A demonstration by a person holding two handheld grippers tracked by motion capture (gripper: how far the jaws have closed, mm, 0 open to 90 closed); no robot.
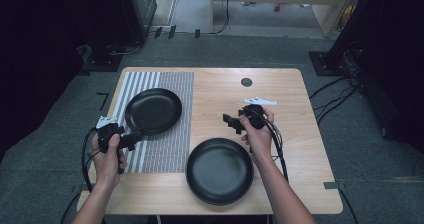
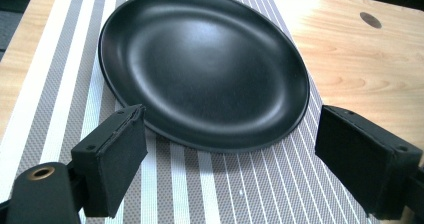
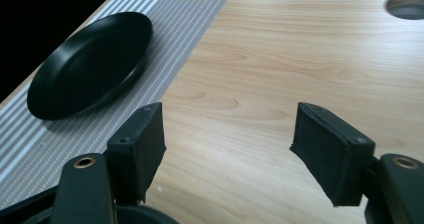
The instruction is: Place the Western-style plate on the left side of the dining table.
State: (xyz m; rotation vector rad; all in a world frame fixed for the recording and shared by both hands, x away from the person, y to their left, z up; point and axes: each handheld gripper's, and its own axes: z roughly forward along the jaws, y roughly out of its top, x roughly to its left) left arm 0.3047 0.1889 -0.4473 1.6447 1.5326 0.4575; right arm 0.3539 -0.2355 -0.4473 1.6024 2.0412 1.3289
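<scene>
A black plate [image 1: 152,111] lies on a striped placemat [image 1: 167,149] on the left half of the wooden table. My left gripper [image 1: 132,139] sits just short of that plate's near rim. In the left gripper view its jaws stand open, with the plate [image 2: 200,64] straight ahead and nothing between the pads [image 2: 117,154]. A second black plate [image 1: 220,170] rests on bare wood near the front edge. My right gripper [image 1: 231,122] hovers just beyond it, pointing left, open [image 3: 227,149] and empty. The far plate [image 3: 92,64] shows at the left in the right gripper view.
A round cable hole [image 1: 246,82] sits near the table's far edge. Bare wood [image 1: 280,99] stretches across the right half of the table. Cables trail from both grippers toward the person. Dark equipment and floor cables surround the table.
</scene>
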